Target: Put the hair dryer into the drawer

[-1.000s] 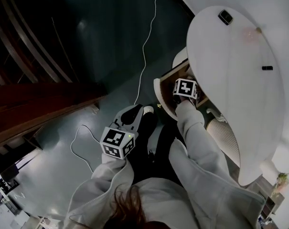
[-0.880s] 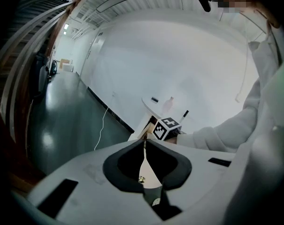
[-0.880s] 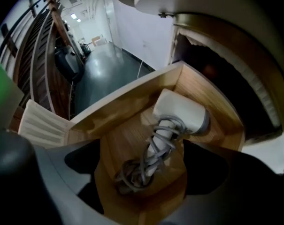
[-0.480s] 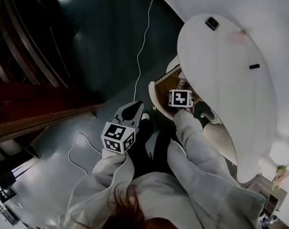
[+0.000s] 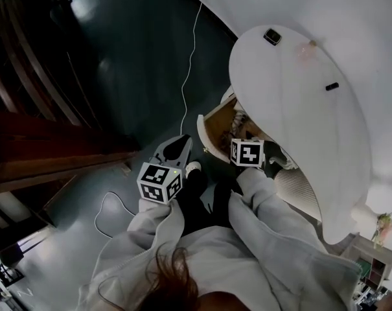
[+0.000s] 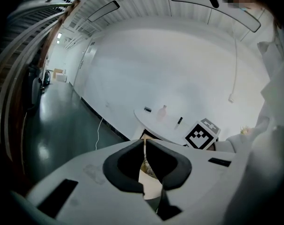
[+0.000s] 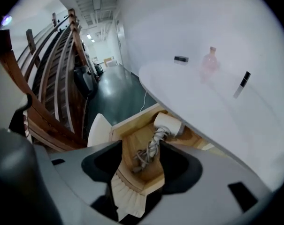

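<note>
We count one hair dryer point(image 7: 167, 124), in one drawer point(image 7: 130, 125), below our right gripper point(image 7: 142, 144): jaws empty, apart, just been closing; left gripper point(image 6: 145, 140) is clenched.

On my feed, a white oval tabletop point(image 5: 299, 109) stands against a white wall point(image 5: 325, 5). Three small things lie on it, well apart: a flat black device point(image 5: 272, 36) near the far end, a pale pink bottle point(image 7: 209, 60) beside it, and a slim black tube point(image 5: 332, 86) further along. A thin white cable point(image 5: 189, 70) runs from the wall across the dark, glossy floor point(image 5: 137, 50), and a second cable point(image 5: 111, 206) loops nearer me. A curved wooden railing point(image 5: 53, 154) borders the floor opposite. A small plant point(image 5: 383, 222) shows at the frame's edge.
</note>
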`<state>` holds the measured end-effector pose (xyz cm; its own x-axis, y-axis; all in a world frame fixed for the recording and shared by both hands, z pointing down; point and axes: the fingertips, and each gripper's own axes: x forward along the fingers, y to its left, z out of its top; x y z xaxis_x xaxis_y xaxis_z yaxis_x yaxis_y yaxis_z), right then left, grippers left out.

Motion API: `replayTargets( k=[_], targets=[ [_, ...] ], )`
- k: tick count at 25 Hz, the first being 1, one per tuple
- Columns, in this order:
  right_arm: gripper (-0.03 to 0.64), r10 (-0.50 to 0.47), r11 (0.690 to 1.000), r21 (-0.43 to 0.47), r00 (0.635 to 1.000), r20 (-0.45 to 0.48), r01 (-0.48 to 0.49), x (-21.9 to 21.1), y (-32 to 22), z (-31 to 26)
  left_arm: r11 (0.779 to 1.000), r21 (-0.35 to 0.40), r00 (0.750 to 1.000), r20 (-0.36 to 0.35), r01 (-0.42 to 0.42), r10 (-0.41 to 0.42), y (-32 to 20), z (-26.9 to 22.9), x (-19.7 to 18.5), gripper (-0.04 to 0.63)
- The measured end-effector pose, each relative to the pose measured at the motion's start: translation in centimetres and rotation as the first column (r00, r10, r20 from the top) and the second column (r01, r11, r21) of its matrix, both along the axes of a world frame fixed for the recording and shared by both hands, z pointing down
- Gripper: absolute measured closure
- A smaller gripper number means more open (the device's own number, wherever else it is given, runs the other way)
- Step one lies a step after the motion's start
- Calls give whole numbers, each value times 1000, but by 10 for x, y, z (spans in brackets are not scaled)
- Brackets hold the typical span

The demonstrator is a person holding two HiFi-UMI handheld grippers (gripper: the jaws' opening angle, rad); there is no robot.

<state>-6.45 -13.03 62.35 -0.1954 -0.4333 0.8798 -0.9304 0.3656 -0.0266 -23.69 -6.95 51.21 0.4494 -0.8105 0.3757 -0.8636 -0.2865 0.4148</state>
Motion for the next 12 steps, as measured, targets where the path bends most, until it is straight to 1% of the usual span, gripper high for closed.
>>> replayTargets(
  k=[1,4,9,12],
  targets=[
    [317,-2,1000,12,1000,10,2,1,3,-6,1000,2,1000,0,-4,4,0,-2,3,572],
    [360,-22,998,59,999,43,19,4,7,-23,1000,14,1000,1,-21,21,-2,-7,13,572],
    [396,-35,991,128,994,106,22,14,9,-59,998,42,999,12,-36,36,-8,-19,30,572],
    [445,-38,986,165,991,131,16,23,7,-78,998,54,999,16,-42,42,-10,-27,38,572]
  ],
)
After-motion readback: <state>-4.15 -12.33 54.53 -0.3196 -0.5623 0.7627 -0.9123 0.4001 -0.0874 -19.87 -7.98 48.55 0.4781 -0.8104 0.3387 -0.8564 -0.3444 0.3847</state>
